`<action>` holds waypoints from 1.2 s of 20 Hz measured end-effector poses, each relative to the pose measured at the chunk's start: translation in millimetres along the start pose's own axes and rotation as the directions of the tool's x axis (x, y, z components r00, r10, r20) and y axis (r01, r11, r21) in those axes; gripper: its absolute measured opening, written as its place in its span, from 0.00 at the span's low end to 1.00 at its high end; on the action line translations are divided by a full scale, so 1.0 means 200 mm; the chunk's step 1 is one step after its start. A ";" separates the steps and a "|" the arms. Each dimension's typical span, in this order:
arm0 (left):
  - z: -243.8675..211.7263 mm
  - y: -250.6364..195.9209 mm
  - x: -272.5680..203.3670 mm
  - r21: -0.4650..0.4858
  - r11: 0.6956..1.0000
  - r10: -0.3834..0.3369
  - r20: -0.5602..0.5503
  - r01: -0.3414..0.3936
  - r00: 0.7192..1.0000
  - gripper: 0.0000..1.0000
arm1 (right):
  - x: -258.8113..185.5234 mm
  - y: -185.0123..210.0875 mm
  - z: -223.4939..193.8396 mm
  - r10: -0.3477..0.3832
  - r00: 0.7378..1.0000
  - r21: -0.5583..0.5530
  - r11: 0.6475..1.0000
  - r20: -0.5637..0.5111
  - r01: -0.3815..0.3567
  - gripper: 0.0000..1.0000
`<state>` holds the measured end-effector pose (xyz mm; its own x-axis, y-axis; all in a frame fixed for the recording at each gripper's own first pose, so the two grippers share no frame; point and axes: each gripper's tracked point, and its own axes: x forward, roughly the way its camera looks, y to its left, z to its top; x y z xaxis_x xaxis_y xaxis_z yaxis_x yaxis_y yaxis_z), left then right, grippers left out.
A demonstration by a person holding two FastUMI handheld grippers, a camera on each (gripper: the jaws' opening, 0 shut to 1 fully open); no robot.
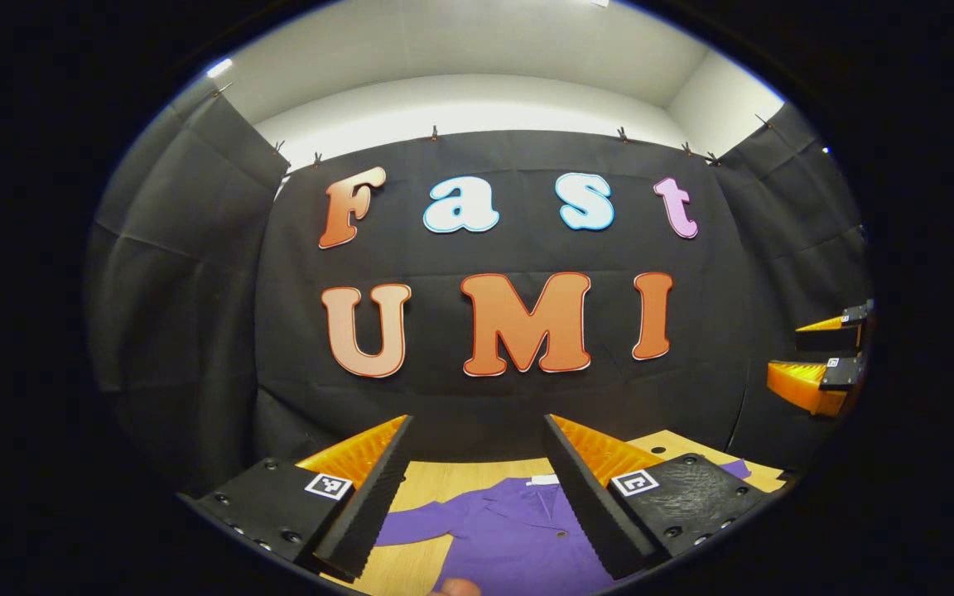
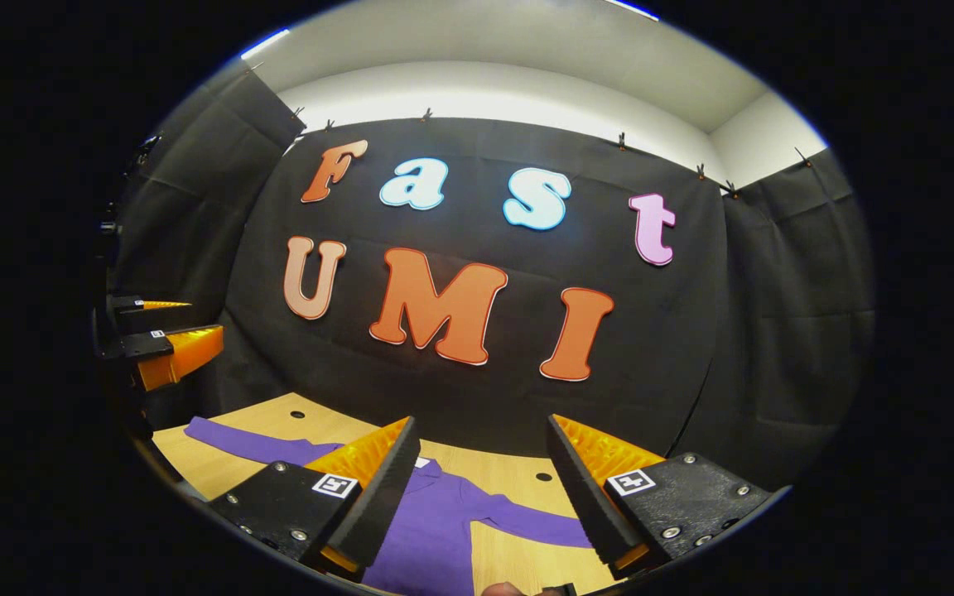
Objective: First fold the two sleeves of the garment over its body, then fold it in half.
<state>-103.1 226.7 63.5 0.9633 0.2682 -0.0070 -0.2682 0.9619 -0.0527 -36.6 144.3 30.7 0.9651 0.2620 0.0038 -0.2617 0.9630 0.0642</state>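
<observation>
A purple long-sleeved collared garment (image 2: 436,530) is seen spread flat on the light wooden table (image 2: 518,476), both sleeves apparently unfolded, while the left tool (image 1: 477,497) and right tool (image 2: 477,497) are held wide, empty, above it.

The garment (image 2: 436,521) lies flat on the table (image 2: 518,476) at the bottom of the frame, sleeves spread to left and right. Both grippers hang above it, the left gripper (image 1: 473,488) leftward of the right gripper (image 2: 477,488); behind stands the booth's wall (image 2: 676,331).

Open air above the table (image 2: 518,472) — purple garment (image 2: 436,521) flat, booth wall (image 2: 651,348) behind.
</observation>
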 end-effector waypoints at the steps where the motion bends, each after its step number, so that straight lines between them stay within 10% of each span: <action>1: -0.02 -0.01 0.00 -0.006 1.000 0.001 0.005 -0.001 1.000 1.00 | 0.02 -0.02 -0.05 -0.007 1.000 0.001 1.000 -0.015 0.007 0.99; 8: -0.14 -0.22 0.13 -0.026 0.999 -0.020 0.016 0.021 1.000 0.98 | 0.18 -0.37 -0.42 -0.112 0.981 0.008 0.993 -0.161 0.114 0.94; 15: -0.18 -0.32 0.37 0.023 1.000 0.012 0.017 -0.012 1.000 1.00 | 0.37 -0.78 -0.94 -0.210 0.900 0.011 0.973 -0.383 0.232 0.94; 24: -0.29 -0.36 0.54 0.098 0.987 0.136 -0.048 -0.130 0.990 1.00 | 0.53 -1.22 -1.66 -0.228 0.681 0.042 0.934 -0.696 0.356 0.95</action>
<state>20.3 183.7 8.1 0.9173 0.3934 -0.0616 -0.3911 0.9192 0.0466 124.4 -42.5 -316.2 0.7073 0.0025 -0.7069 0.0997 0.9896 0.1033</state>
